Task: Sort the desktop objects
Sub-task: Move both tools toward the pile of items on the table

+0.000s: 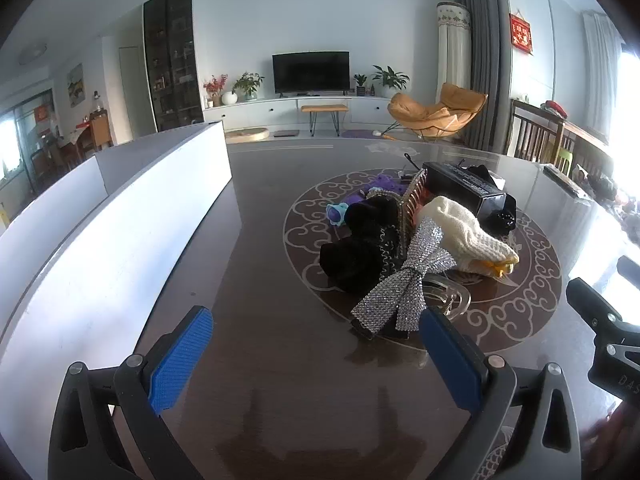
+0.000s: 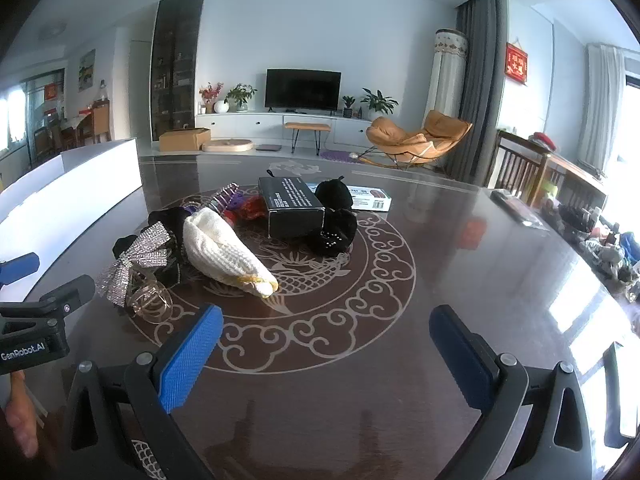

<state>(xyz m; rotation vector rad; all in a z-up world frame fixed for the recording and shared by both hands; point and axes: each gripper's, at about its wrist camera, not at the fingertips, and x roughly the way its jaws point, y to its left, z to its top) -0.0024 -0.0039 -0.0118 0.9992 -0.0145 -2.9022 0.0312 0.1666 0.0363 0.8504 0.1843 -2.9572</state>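
Note:
A pile of small objects lies on the dark patterned table (image 1: 280,380): a silver sequin bow (image 1: 404,284) (image 2: 136,260), a cream knitted pouch (image 1: 468,236) (image 2: 228,252), a black fuzzy item (image 1: 356,244), a clear hair claw (image 2: 150,296), a black box (image 1: 464,188) (image 2: 290,204) and purple and blue bits (image 1: 344,208). My left gripper (image 1: 316,344) is open, short of the bow, nothing between its blue pads. My right gripper (image 2: 326,340) is open too, over bare table in front of the pouch. The left gripper shows at the left edge of the right wrist view.
A long white box (image 1: 120,240) (image 2: 80,184) with low walls stands along the left side of the table. A flat printed package (image 2: 368,198) lies behind the black box. Clutter (image 2: 600,240) lines the table's right edge. Behind are a TV, cabinets and an orange chair.

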